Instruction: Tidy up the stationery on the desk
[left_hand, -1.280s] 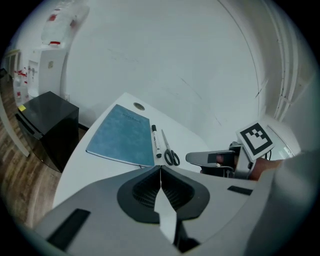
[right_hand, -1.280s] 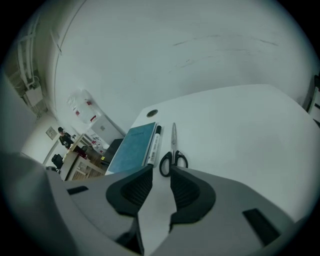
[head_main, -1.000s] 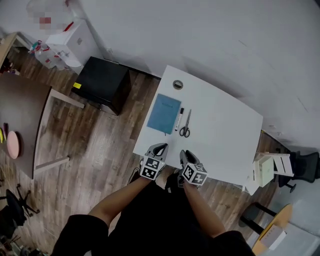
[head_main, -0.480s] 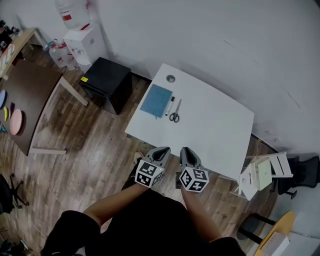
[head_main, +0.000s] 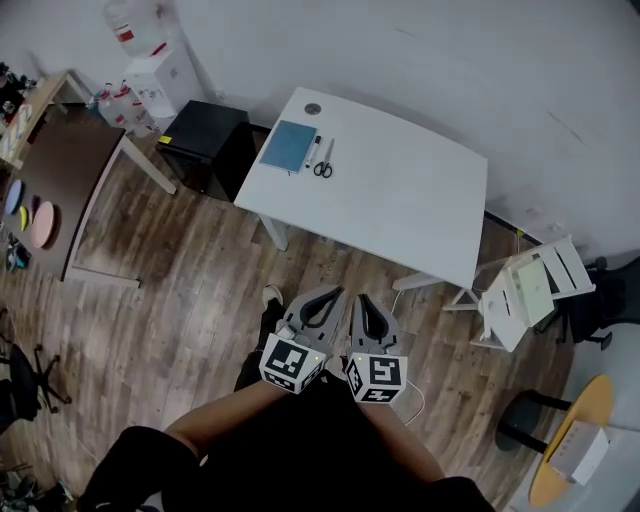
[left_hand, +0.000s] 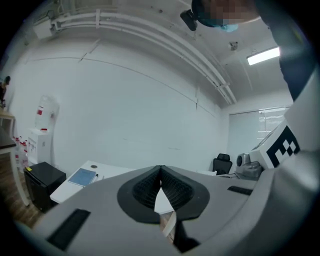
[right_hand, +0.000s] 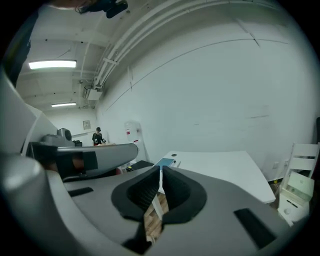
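1. The white rectangular desk (head_main: 400, 200) is the landmark. The person stands on the wooden plank floor (head_main: 180, 290), well back from the desk's near edge, with both grippers held in front of the body and not over the desk.
2. The left gripper (head_main: 337, 292) has its jaws pressed together with nothing between them. Its own view shows only the desk and floor past the pads.
3. The right gripper (head_main: 358, 298) has just been closing its jaws. They now meet at the tips, and nothing is caught between them.
4. All the stationery lies at the desk's far left corner.
   - A flat blue notebook (head_main: 288, 146) is nearest the desk's left edge.
   - A slim black-and-white marker pen (head_main: 311, 152) lies just beside the notebook.
   - A pair of small black-handled scissors (head_main: 324, 163) lies just beside the pen, on the side toward the desk's middle.
   - A round grey cable port (head_main: 313, 108) is set in the desk top behind them.
5. The notebook is probably light, thin and a little floppy. Because it lies flat, it is best slid toward the desk's left edge and pinched along one side.
6. The pen is likely light, smooth and apt to roll, so it should be gripped across the middle of the barrel.
7. The scissors look stiff and are the heaviest of the three. The place to take them is at the pivot or across the closed blades, since the handle loops could swing.
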